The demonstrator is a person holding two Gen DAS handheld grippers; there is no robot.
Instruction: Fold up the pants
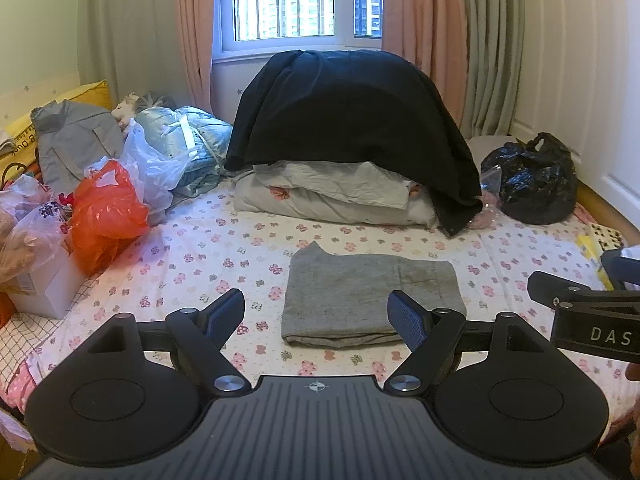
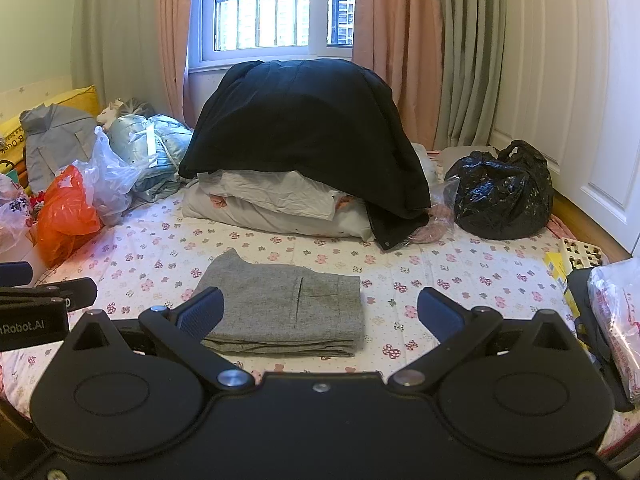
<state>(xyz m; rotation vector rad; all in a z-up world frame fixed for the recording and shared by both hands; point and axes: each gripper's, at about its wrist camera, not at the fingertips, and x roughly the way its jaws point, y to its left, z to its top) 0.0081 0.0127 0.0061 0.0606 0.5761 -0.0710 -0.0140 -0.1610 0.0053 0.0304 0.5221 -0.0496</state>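
grey pants (image 1: 370,300) are seen folded into a neat rectangle on the bed (image 1: 208,248); folding is judged finished. left claw (image 1: 318,314) and right claw (image 2: 320,312) are held wide, empty, near the pants.

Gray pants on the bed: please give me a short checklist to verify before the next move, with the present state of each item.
1. The gray pants are folded into a compact stack: ok, layered edges show at the near side.
2. The left hand-held gripper is open and holds nothing: ok.
3. The right hand-held gripper is open and holds nothing: ok.
4. The pants lie flat on the bed sheet, apart from the black garment: ok.
5. One corner of the fold sticks up at the far left: not ok, the outline is uneven.
6. The layers inside are smooth: cannot tell.
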